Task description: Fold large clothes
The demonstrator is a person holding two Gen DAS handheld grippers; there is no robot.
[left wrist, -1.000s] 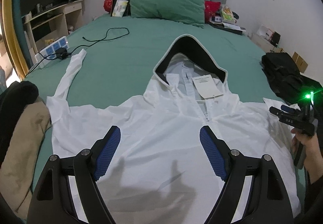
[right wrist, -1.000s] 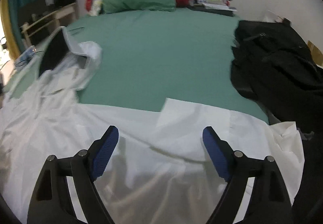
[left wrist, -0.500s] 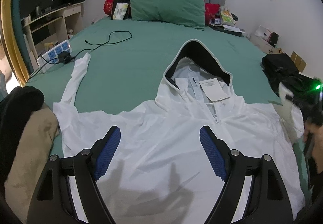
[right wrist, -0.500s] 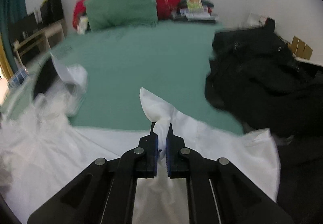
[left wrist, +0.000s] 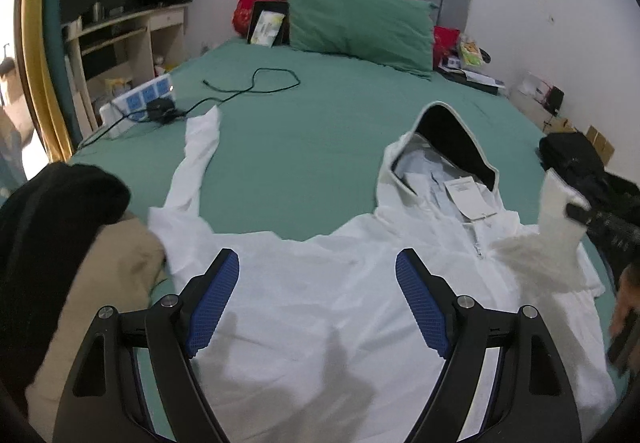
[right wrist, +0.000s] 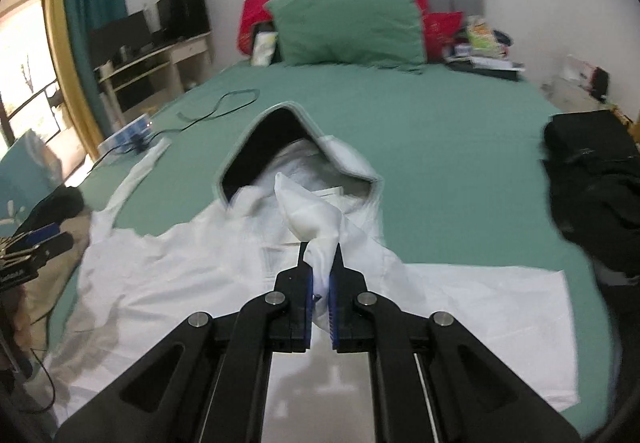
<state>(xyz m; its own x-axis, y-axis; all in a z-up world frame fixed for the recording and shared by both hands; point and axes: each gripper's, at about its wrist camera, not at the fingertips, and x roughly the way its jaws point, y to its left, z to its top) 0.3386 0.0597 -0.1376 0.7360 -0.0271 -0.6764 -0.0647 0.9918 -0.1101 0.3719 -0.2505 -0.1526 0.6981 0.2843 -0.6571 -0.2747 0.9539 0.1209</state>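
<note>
A white hooded jacket (left wrist: 320, 307) lies spread face up on the green bed (left wrist: 304, 139), hood toward the headboard. Its left sleeve (left wrist: 196, 163) stretches out toward the bed's left edge. My left gripper (left wrist: 318, 299) is open and empty, hovering over the jacket's chest. My right gripper (right wrist: 320, 275) is shut on the jacket's right sleeve cuff (right wrist: 312, 215), lifted above the body and carried over toward the hood (right wrist: 280, 147). In the left wrist view the raised cuff (left wrist: 560, 207) and right gripper (left wrist: 576, 209) show at the right edge.
Black clothes (right wrist: 592, 187) are piled on the bed's right side. Black and tan clothes (left wrist: 60, 243) lie at the left edge. A power strip (left wrist: 140, 103) and cable (left wrist: 256, 83) lie at the far left. Pillows (left wrist: 360, 27) lean against the headboard.
My right gripper closed on the right sleeve cuff, lifted it and swung it left over the jacket's body. My left gripper stayed open and shifted slightly left.
</note>
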